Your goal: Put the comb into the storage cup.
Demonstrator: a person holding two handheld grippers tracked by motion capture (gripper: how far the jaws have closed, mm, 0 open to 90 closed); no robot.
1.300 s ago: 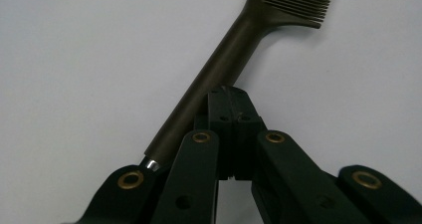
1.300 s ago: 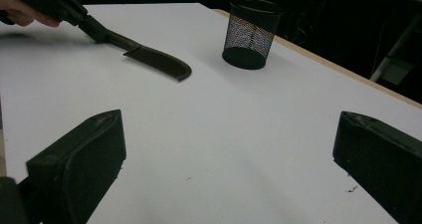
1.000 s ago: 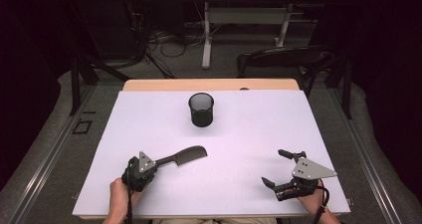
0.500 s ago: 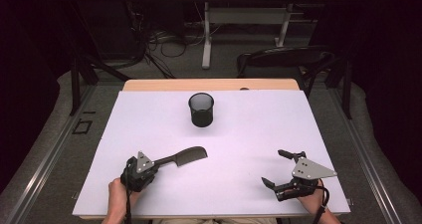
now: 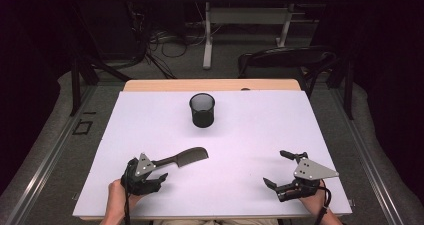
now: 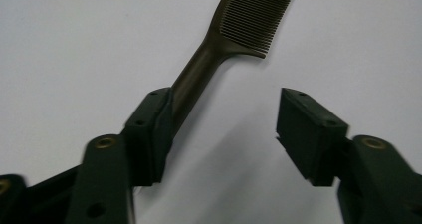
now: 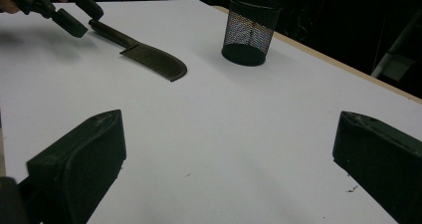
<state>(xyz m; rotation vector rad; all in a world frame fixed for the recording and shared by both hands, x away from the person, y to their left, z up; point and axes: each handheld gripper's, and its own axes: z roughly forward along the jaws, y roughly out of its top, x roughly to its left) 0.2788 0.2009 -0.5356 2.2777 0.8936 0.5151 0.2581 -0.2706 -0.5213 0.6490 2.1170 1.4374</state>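
1. Landmark: black mesh cup [image 5: 202, 110], upright on the white table [image 5: 250, 135], toward the far edge, about mid-width.
2. Dark comb [image 5: 186, 157] lies flat on the table, nearer the person than the cup and a little left of it; toothed end points toward the cup, handle toward the left gripper [image 5: 157, 169].
3. Left gripper: jaws spread wide. In the left gripper view the comb handle [image 6: 191, 82] lies against the inner face of one jaw; the other jaw stands well clear of it. Nothing clamped.
4. Right gripper [image 5: 281, 169]: well to the right of the comb, on the near side of the cup, jaws wide apart over bare table, holding nothing.
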